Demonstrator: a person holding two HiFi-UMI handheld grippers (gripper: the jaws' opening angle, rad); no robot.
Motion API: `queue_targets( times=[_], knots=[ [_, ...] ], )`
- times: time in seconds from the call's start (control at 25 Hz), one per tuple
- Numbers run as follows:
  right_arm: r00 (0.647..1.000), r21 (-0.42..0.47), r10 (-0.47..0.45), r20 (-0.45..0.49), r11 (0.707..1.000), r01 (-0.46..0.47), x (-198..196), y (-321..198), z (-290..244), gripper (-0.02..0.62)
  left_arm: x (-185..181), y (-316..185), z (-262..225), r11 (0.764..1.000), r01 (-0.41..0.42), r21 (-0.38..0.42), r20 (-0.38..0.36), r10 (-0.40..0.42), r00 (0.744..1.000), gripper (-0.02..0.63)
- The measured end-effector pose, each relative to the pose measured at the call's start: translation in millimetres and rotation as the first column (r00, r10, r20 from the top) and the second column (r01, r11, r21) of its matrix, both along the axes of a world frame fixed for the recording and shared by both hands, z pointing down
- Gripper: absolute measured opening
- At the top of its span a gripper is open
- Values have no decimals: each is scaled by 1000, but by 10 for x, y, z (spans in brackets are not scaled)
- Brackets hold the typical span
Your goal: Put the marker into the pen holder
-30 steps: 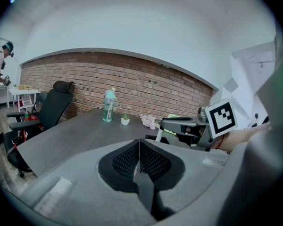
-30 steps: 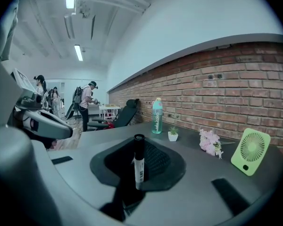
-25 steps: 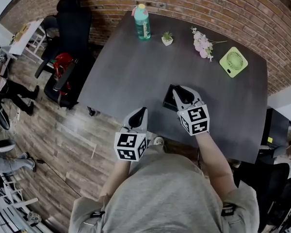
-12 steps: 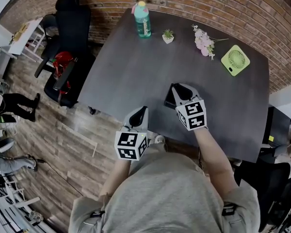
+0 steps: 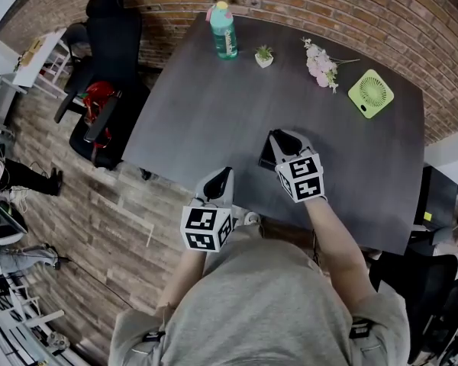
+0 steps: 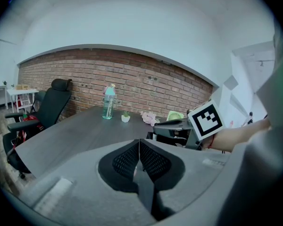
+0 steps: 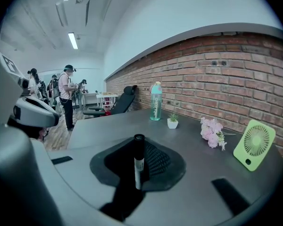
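My right gripper (image 5: 285, 139) hangs over the near middle of the dark table (image 5: 206, 105). It is shut on a marker (image 7: 138, 166) with a white barrel and a black cap, which stands upright between the jaws. Right under that gripper sits the black pen holder (image 5: 266, 155), mostly hidden by it; whether the marker's lower end is inside I cannot tell. In the left gripper view the holder (image 6: 166, 136) shows as a dark box below the right gripper (image 6: 175, 124). My left gripper (image 5: 222, 175) waits at the table's near edge, shut, with nothing between its jaws (image 6: 139, 145).
Along the far edge by the brick wall stand a green bottle (image 5: 223, 33), a small potted plant (image 5: 264, 57), pink flowers (image 5: 319, 67) and a green fan (image 5: 370, 94). A black chair (image 5: 111, 59) stands left of the table. People stand far off on the left (image 7: 66, 91).
My right gripper has sunk a little over the pen holder, with the marker still in it. The left gripper has stayed where it was.
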State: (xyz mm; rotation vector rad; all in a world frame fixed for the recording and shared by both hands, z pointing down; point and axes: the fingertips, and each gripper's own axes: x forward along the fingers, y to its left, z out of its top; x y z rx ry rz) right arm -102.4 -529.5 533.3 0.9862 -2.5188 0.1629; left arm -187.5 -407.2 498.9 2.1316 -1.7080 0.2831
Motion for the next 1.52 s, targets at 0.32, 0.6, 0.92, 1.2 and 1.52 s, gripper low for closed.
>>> queue_targets(
  times=[0.32, 0.6, 0.92, 1.2, 1.52],
  knots=[
    [999, -21, -9, -41, 1000, 8, -22, -13, 33, 67, -14, -24, -12, 1000, 0, 2, -3, 0, 1000, 18],
    [997, -50, -12, -81, 999, 8, -37, -31, 83, 69, -30, -24, -2, 1000, 5, 2, -5, -5, 1000, 18],
    [997, -61, -13, -79, 998, 9, -48, -11, 100, 109, -23, 18, -18, 1000, 7, 6, 2, -7, 1000, 18],
    [997, -53, -17, -72, 998, 13, -53, 30, 48, 121, -26, 92, -60, 1000, 14, 14, 6, -14, 1000, 18],
    [1000, 4, 11, -24, 1000, -11, 68, 294, -228, 121, 52, 303, -162, 999, 18, 36, 5, -19, 1000, 18]
  ],
)
